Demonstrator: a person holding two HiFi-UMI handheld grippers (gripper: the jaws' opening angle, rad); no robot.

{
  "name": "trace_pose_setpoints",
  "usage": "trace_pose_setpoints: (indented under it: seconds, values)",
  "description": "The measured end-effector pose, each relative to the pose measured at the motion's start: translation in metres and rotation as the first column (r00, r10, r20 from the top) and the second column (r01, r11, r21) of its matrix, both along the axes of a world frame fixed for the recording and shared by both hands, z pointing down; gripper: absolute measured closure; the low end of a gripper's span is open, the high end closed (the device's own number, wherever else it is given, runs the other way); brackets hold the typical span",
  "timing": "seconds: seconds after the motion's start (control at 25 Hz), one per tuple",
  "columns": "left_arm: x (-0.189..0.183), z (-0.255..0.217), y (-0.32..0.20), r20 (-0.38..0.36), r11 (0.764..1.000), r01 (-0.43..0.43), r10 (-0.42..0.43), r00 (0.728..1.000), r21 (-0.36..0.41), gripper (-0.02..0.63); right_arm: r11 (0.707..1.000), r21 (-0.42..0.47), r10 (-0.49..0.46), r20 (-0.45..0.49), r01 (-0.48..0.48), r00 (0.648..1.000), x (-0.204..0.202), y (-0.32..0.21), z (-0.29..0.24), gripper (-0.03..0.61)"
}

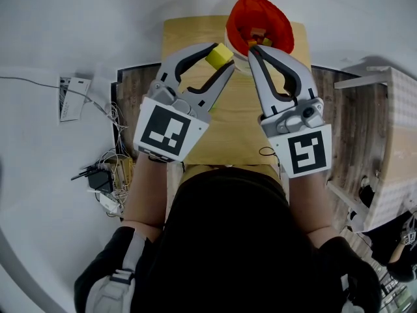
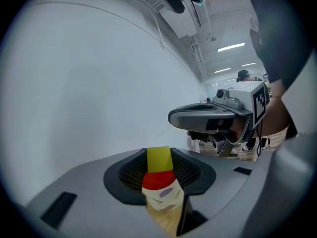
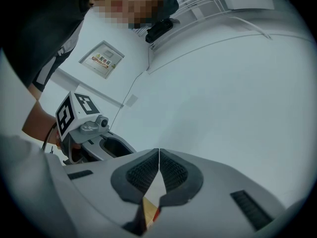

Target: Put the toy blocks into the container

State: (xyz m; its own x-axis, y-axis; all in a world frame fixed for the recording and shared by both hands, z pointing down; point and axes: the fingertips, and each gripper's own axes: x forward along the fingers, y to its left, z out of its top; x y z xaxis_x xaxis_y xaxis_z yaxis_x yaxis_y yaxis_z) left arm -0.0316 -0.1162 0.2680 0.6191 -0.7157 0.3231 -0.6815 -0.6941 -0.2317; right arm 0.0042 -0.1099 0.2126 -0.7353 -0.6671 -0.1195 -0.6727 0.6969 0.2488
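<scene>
Block (image 1: 219, 56): yellow, cube-shaped, plain-faced, clamped in left hand-held gripper (image 2: 159, 157) at upper centre of head view, just left of red-lined, white-walled container (image 1: 277, 15) on wooden surface (image 1: 234, 129). Right hand-held gripper (image 3: 158, 155) clenched, empty, tip overlapping container rim. Contents partly masked by that tip; orange and yellow pieces (image 1: 258, 38) visible in head view only.

Container rim (image 1: 234, 52) behind right hand-held gripper (image 1: 252, 47)
</scene>
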Motion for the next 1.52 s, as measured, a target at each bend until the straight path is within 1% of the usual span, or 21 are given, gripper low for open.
trace_pose_setpoints:
  seconds: [0.44,0.56,0.64,0.8,1.0,1.4,1.52]
  values:
    - [0.04,0.006,-0.035,-0.003,0.999,-0.053,0.053,0.999,-0.006,0.457,0.998,-0.019,0.052,-0.002,-0.052,0.999,0.034,-0.028,0.007,0.548]
    - [0.047,0.011,-0.044,-0.029,0.998,-0.059,0.059,0.998,-0.007,0.457,0.998,-0.027,0.062,-0.002,-0.062,0.998,0.041,-0.037,0.011,0.548]
    - [0.049,0.015,-0.048,-0.033,0.998,-0.061,0.061,0.998,-0.018,0.457,0.997,-0.033,0.067,-0.003,-0.067,0.998,0.043,-0.041,0.013,0.548]
    - [0.051,0.027,-0.058,-0.001,0.997,-0.061,0.061,0.998,-0.045,0.457,0.996,-0.048,0.075,-0.005,-0.075,0.997,0.046,-0.048,0.02,0.548]
    - [0.057,0.043,-0.072,0.012,0.996,-0.06,0.061,0.998,-0.071,0.457,0.994,-0.062,0.086,-0.003,-0.086,0.996,0.052,-0.055,0.026,0.548]
    - [0.063,0.072,-0.091,0.084,0.995,-0.04,0.048,0.995,-0.095,0.456,0.991,-0.084,0.106,-0.002,-0.106,0.994,0.059,-0.066,0.037,0.548]
    - [0.064,0.081,-0.093,0.095,0.993,-0.04,0.051,0.994,-0.111,0.456,0.99,-0.089,0.106,-0.004,-0.106,0.994,0.059,-0.067,0.039,0.548]
